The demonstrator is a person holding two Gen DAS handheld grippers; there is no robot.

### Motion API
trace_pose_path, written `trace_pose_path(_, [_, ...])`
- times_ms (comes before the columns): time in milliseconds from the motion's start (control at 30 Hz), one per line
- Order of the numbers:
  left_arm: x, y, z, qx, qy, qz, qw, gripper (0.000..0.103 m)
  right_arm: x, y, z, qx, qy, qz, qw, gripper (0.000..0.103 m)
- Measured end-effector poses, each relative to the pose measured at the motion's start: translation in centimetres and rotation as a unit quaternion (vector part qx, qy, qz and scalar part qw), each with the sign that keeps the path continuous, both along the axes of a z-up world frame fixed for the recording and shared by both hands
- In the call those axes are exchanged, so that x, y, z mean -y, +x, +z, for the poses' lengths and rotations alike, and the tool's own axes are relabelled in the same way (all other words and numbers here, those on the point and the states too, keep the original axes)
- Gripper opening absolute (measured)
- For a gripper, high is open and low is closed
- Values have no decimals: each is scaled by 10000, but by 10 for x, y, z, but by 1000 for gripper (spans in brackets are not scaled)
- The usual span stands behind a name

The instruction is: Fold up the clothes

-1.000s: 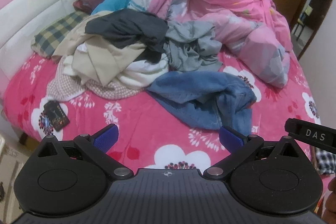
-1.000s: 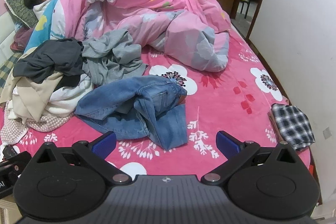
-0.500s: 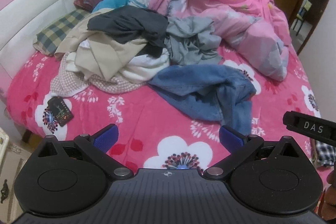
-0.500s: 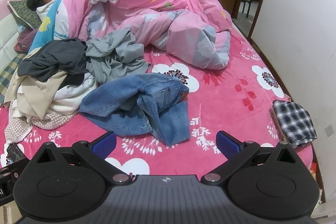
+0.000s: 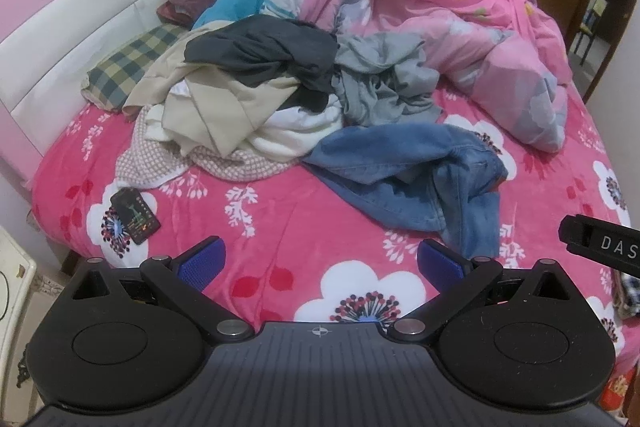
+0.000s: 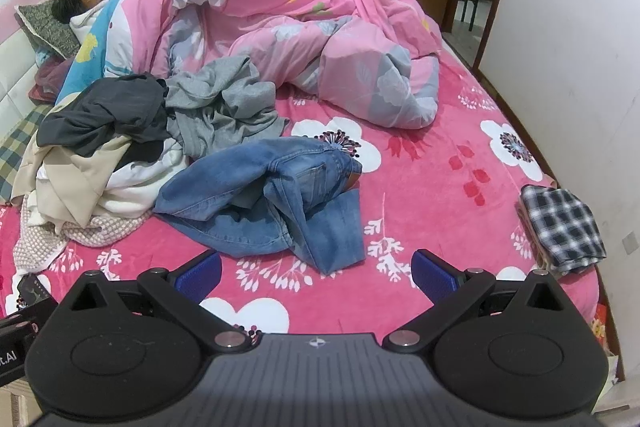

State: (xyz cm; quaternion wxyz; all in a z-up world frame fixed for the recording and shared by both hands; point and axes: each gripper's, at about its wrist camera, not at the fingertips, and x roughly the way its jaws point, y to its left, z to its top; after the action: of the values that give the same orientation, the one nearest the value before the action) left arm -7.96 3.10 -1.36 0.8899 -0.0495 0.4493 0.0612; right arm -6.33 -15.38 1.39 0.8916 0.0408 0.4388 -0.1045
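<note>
Jeans point(image 5: 416, 179) lie lower, nearer; both grippers advanced, open.

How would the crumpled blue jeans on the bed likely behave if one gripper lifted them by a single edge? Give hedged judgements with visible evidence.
The blue jeans would probably droop, since they lie in soft, bunched folds. The thick-looking denim suggests they may be fairly heavy for one gripper. Because the legs overlap, they would likely unfurl unevenly.
</note>
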Motion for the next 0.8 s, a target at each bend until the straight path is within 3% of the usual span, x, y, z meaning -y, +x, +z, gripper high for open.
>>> trace_pose_path(800, [-16,30,-10,-194,-144,-65,9997,103,-14,19,-10,-114,-41,-179,9998,103])
